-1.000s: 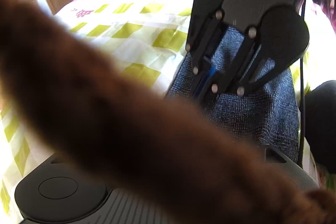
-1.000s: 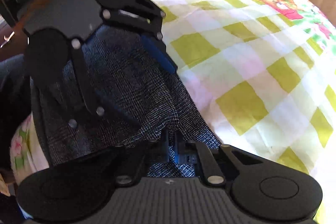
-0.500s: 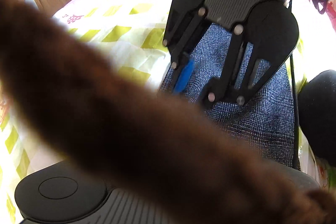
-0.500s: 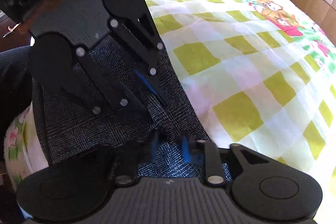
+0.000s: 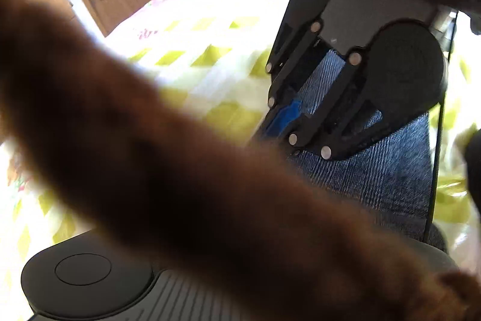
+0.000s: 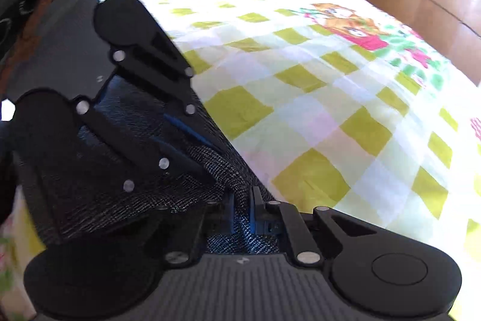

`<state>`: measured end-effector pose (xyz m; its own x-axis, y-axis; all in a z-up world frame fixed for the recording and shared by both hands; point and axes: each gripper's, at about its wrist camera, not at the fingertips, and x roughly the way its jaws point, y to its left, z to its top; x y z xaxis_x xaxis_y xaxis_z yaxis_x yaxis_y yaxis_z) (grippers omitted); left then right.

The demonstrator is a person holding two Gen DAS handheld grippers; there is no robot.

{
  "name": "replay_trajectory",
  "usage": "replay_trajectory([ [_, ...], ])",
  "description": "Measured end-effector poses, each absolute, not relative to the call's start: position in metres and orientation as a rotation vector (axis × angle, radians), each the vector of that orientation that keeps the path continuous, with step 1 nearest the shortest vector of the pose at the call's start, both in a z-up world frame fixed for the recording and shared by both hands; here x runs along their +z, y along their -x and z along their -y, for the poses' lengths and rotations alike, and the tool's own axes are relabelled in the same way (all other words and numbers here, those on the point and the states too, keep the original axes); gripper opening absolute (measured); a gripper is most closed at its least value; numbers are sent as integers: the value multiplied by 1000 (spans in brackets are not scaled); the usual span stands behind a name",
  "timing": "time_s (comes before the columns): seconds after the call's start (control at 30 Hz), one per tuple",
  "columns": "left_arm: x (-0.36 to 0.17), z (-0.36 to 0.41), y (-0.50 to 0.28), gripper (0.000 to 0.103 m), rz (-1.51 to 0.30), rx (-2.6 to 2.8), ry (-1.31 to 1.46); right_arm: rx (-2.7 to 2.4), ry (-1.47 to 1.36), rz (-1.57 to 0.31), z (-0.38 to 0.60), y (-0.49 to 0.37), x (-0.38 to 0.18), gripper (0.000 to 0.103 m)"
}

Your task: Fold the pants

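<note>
Right gripper [image 6: 242, 208] is clamped on our checked grey pants [image 6: 126, 188], fabric bunched between its blue pads; left gripper [image 6: 192, 137], just ahead, pinches the same cloth over the checked bedspread [image 6: 300, 110].

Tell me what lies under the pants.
Under the pants lies the checked bedspread, spreading out to their right. Whatever sits directly beneath the fabric is covered by it and both grippers.
</note>
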<state>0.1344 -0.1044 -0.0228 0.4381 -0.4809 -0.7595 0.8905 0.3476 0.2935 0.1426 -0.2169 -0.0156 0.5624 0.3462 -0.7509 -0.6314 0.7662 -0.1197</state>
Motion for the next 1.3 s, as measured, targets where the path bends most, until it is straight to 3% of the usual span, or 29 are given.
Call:
replay_trajectory([
  [0.07, -25, 102, -135, 21, -632, -963, -785, 567, 433, -770, 214, -135, -23, 32],
  [0.2, -19, 94, -137, 32, -628, -922, -779, 487, 294, -737, 248, -116, -8, 35],
  [0.5, -21, 99, -138, 34, -604, -837, -811, 426, 225, -718, 285, -100, 8, 37],
  [1.13, -26, 95, -135, 34, -583, -848, -830, 710, 707, -931, 277, -154, -32, 38],
  [1.3, -26, 95, -134, 34, -572, -855, -838, 689, 720, -931, 271, -150, -36, 28],
])
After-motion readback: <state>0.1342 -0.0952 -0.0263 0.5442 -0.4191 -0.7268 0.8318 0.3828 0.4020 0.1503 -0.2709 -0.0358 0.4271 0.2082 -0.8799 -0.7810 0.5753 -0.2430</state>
